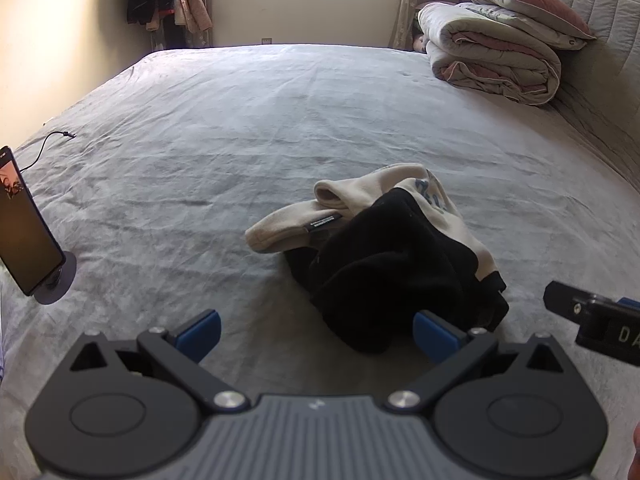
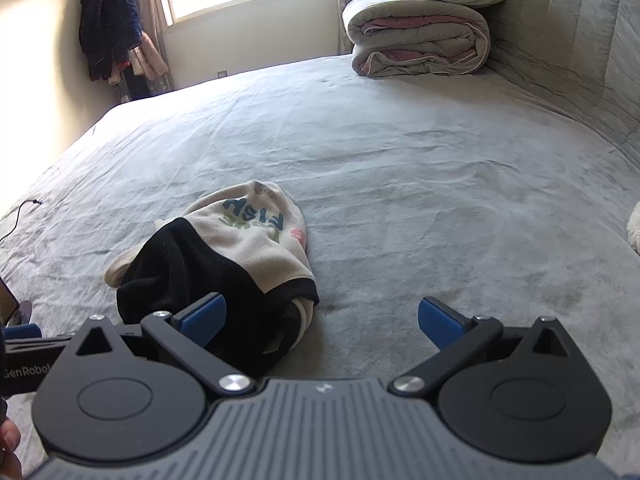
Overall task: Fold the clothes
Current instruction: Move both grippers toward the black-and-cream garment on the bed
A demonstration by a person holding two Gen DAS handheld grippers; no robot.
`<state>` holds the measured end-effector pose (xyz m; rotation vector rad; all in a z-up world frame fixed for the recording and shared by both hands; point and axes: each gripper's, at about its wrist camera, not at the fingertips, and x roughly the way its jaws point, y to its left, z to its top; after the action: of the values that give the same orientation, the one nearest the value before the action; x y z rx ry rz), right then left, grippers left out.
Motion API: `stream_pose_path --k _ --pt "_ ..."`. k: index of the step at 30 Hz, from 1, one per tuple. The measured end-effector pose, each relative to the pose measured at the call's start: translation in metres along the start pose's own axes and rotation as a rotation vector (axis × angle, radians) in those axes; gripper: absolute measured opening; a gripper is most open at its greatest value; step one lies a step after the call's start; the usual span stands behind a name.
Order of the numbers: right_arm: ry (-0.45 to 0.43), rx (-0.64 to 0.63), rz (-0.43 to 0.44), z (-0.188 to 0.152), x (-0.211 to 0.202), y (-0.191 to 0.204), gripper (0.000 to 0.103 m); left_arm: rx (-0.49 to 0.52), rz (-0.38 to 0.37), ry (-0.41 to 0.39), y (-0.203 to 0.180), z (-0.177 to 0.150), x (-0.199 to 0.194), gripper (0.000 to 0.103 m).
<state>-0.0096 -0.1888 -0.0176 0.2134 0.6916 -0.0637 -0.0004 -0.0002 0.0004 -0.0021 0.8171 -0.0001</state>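
Observation:
A crumpled cream and black garment [image 1: 384,252] with blue lettering lies in a heap on the grey bed sheet [image 1: 240,140]. It also shows in the right wrist view [image 2: 224,264]. My left gripper [image 1: 316,334] is open and empty, just short of the heap's near left edge. My right gripper [image 2: 322,322] is open and empty, near the heap's right edge; its left blue pad [image 2: 204,318] is in front of the black cloth. Part of the right gripper [image 1: 592,316] shows at the right of the left wrist view.
A phone on a round stand [image 1: 28,232] sits at the bed's left edge, with a black cable [image 1: 48,144] behind it. A folded quilt and pillows [image 1: 500,40] are stacked at the far right by the headboard [image 2: 580,40]. Clothes [image 2: 108,28] hang in the far corner.

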Motion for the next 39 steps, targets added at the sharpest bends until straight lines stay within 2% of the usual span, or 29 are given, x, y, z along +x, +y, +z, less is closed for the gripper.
stream_pose_path --k 4,7,15,33,39 --pt "0.037 -0.03 -0.027 0.001 0.009 0.003 0.103 0.0 0.005 -0.003 -0.001 0.0 -0.002 0.102" --pt "0.03 -0.043 -0.037 -0.001 0.014 0.007 0.103 0.001 0.01 0.0 0.003 -0.001 0.004 0.102" --pt "0.041 -0.033 -0.022 -0.002 0.025 0.001 0.103 0.002 0.053 0.01 0.006 0.001 0.018 0.102" --pt "0.076 -0.031 -0.002 0.001 0.04 -0.001 0.103 0.002 0.034 0.046 0.005 0.006 0.03 0.102" --pt "0.112 -0.031 0.018 0.001 0.047 0.002 0.103 0.002 0.03 0.054 0.005 0.006 0.033 0.102"
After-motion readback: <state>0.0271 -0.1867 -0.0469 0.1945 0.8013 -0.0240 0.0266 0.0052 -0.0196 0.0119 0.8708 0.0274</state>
